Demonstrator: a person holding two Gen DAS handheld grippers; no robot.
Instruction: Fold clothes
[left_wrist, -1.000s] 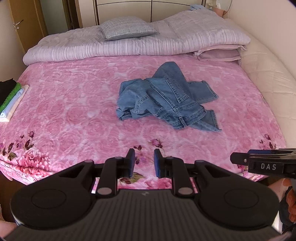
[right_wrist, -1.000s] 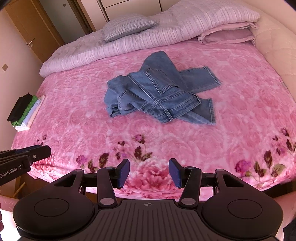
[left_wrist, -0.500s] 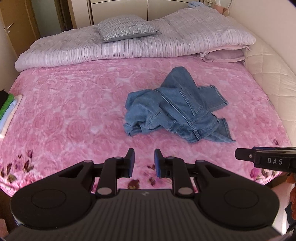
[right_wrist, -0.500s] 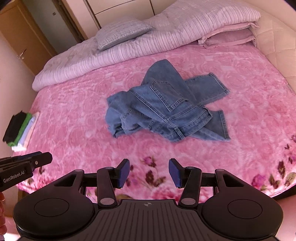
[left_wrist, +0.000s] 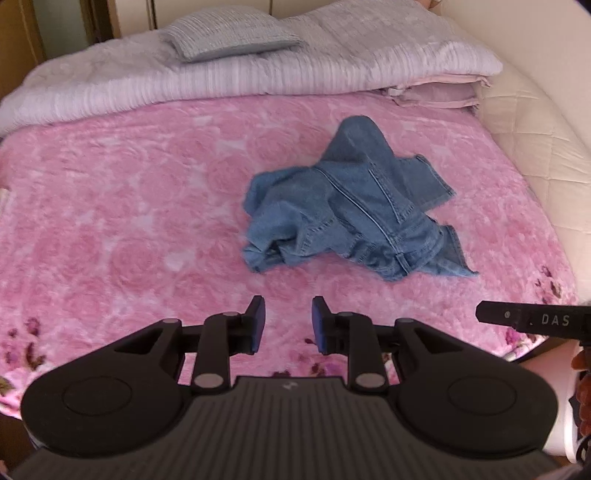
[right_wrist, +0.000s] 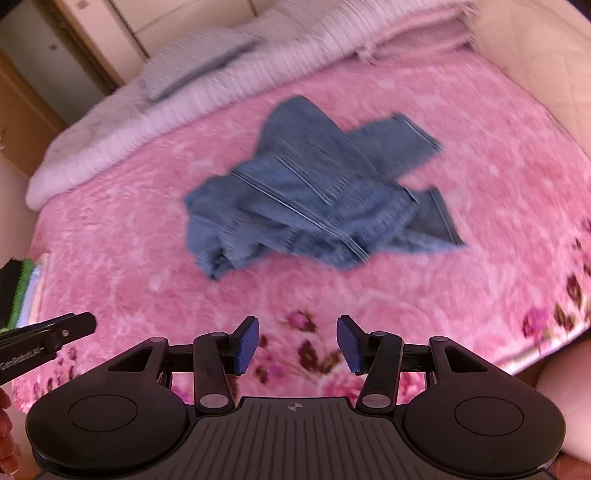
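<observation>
Left wrist view: the left hand-held gripper (left_wrist: 287, 319) hangs over the near edge of the bed (left_wrist: 110, 206), its two blue-padded fingers parted with nothing between them. Ahead of it and a little to its right, well apart from the fingertips, a pair of blue jeans (left_wrist: 351, 210) lies crumpled in a heap on the pink rose-patterned blanket, one leg end spread toward the far right. Beyond the jeans a pale quilt (left_wrist: 258, 77) is bundled along the head of the bed with a grey pillow (left_wrist: 229, 31) on top.

In the right wrist view, which is blurred, the right hand-held gripper (right_wrist: 298, 341) is likewise open and empty above the blanket's flowered border. The jeans (right_wrist: 317, 199) lie straight ahead of it, untouched. Far to its left, at the bed's edge, sits a small stack of folded cloth (right_wrist: 22, 288).
</observation>
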